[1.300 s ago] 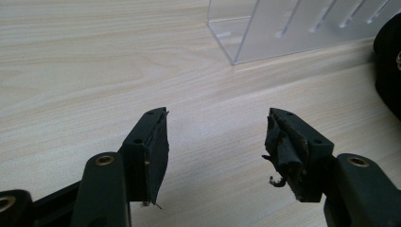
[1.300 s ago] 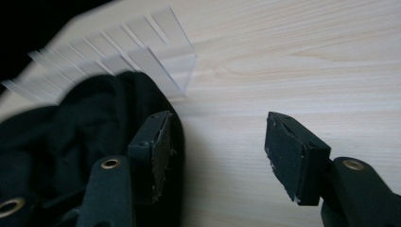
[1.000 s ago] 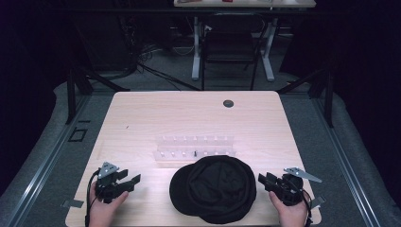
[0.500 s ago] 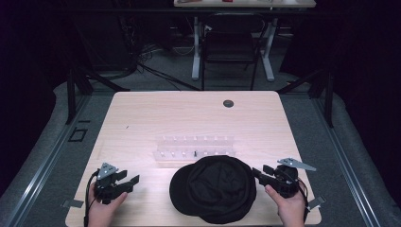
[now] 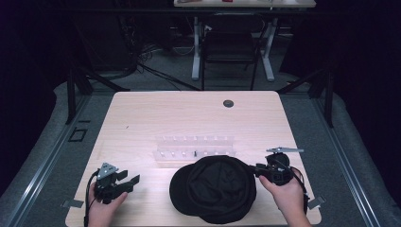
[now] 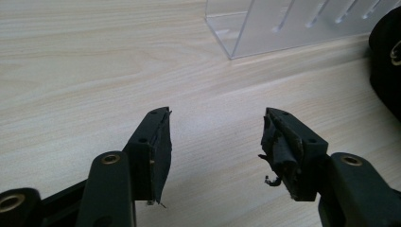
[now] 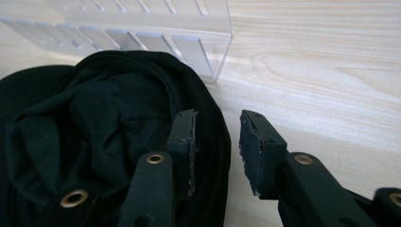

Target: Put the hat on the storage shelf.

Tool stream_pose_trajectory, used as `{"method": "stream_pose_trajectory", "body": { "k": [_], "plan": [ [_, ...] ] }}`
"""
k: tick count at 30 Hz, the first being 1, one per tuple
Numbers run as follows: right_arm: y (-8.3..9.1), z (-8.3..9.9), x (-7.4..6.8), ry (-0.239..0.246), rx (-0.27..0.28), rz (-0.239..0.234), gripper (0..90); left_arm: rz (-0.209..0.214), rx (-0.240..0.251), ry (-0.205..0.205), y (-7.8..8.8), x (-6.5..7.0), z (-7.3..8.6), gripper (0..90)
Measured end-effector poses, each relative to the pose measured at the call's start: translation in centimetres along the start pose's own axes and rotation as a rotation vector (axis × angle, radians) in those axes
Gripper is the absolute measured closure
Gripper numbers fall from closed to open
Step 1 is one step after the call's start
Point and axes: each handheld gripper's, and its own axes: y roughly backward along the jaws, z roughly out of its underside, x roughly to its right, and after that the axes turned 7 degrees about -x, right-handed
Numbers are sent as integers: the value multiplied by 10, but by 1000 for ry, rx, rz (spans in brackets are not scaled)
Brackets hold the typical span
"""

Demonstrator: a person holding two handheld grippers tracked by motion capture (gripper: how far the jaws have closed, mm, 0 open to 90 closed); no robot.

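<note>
The bench [image 5: 142, 118] is seen as pale wood, its grain fine and its finish smooth and matt. The cap [image 5: 213, 189] is made of black cloth, soft, creased and dull. The rack [image 5: 195, 147] is formed of clear plastic, glossy at its edges. The left gripper [image 6: 215, 142] is built of matt black plastic with brass-coloured rivets, and its pads [image 6: 279, 146] are seen rough and frayed.
</note>
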Motion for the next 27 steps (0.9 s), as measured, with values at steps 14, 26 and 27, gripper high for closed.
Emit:
{"method": "stream_pose_trajectory", "body": {
  "k": [14, 26, 27],
  "plan": [
    [2, -28, -12, 25, -320, 9, 733, 15, 2, -25, -1, 5, -1, 445],
    [-12, -39, -4, -20, -421, 14, 703, 16, -7, -28, -2, 6, -1, 445],
    [-14, -39, -4, -33, -423, 15, 703, 18, -11, -28, -2, 6, -1, 445]
  ]
}}
